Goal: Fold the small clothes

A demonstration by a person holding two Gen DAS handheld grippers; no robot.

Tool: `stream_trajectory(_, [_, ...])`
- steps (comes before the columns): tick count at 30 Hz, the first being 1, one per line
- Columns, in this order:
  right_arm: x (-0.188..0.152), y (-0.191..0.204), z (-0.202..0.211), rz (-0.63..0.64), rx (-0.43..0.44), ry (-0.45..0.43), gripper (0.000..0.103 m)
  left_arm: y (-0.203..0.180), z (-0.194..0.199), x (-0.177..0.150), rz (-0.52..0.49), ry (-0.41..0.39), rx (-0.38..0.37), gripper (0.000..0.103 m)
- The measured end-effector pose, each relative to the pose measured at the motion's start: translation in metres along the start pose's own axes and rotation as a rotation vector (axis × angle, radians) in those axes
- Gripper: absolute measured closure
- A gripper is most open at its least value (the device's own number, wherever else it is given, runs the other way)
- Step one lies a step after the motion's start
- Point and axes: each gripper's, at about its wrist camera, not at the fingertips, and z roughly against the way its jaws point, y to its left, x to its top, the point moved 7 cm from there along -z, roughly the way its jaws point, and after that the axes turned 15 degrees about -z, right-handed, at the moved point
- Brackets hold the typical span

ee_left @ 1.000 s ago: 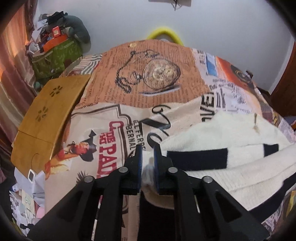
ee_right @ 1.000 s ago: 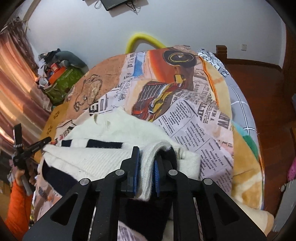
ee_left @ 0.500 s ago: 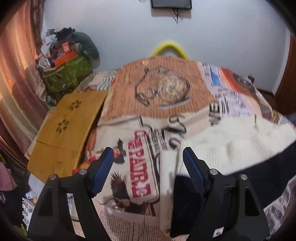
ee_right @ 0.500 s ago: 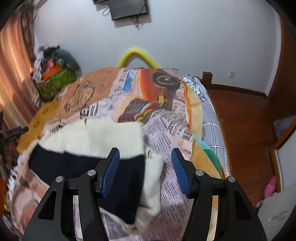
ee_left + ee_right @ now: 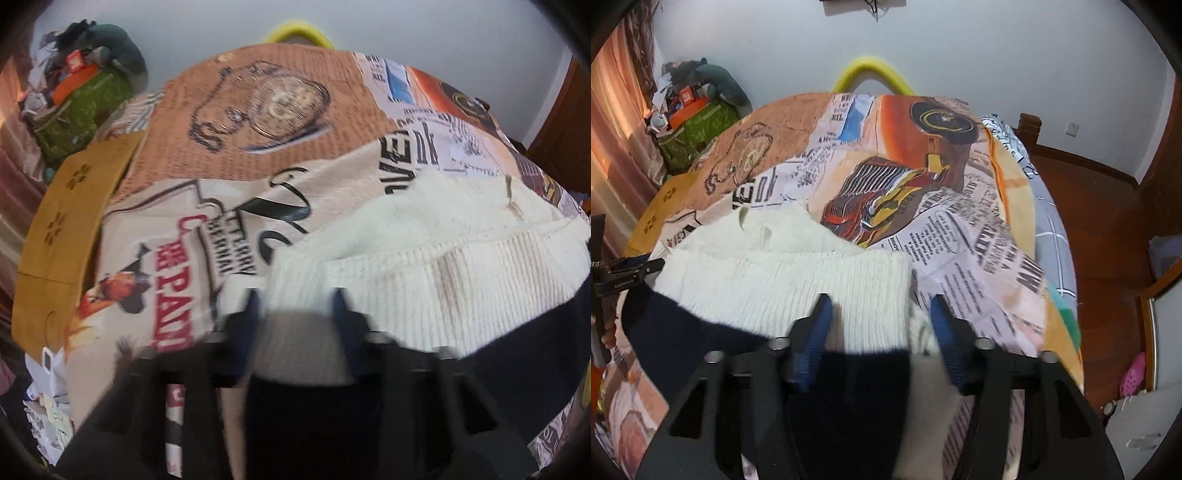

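The sweater (image 5: 783, 273) was found lying on the blanket (image 5: 960, 236), its cream ribbed panel turned over the navy band at the near edge. In the right view it occupied the region from 9 o'clock to 6 o'clock.

The right gripper (image 5: 881, 325) was observed with its jaws apart, straddling the sweater's right corner; nothing was pinched between the pads. The left gripper (image 5: 295, 317) was likewise recorded as spread, over the left near corner, though that view was heavily blurred and contact with the knit could not be confirmed.

Risks noted:

1. The folded panel was judged loosely laid. With both grippers unclamped, the thick knit could spring back or slide toward 6 o'clock, where the fabric hung over the bed's edge.
2. If either gripper were closed low, the blanket might be caught together with the sweater, dragging the surface and skewing the fold.
3. The cream layer and the navy layer lay stacked at the near edge. A shallow pinch might take only the top layer, so the next fold would separate them.
4. The right corner showed a bunched cream lobe at 5 o'clock; if left unsmoothed, an uneven, bulky edge would be expected.
5. Blur in the left view suggested quick motion; misplaced jaws were considered likely.
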Motion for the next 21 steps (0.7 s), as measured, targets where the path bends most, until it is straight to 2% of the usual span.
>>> stream_trajectory(1, [-0.001, 0.001, -0.004, 0.007, -0.009, 0.004, 0.078, -0.001, -0.001, 0.001, -0.001, -0.005, 0.007, 0.095])
stream_trajectory(4, [-0.001, 0.004, -0.003, 0.033, -0.016, -0.026, 0.092, 0.0, 0.008, 0.006, -0.014, -0.062, 0.068, 0.096])
stream_trajectory(9, [0.01, 0.017, 0.021, 0.101, -0.021, -0.133, 0.096, 0.021, 0.045, 0.024, 0.026, -0.18, 0.131, 0.097])
stream_trajectory(13, [0.033, 0.028, 0.035, 0.111, -0.005, -0.198, 0.096, 0.031, 0.063, 0.044, 0.012, -0.23, 0.206, 0.097])
stream_trajectory(16, [0.044, 0.03, 0.024, 0.102, -0.022, -0.19, 0.096, 0.038, 0.049, 0.053, 0.011, -0.199, 0.22, 0.097])
stream_trajectory(21, [0.038, 0.018, -0.023, 0.087, -0.088, -0.067, 0.096, 0.036, -0.002, 0.043, -0.023, -0.08, 0.231, 0.097])
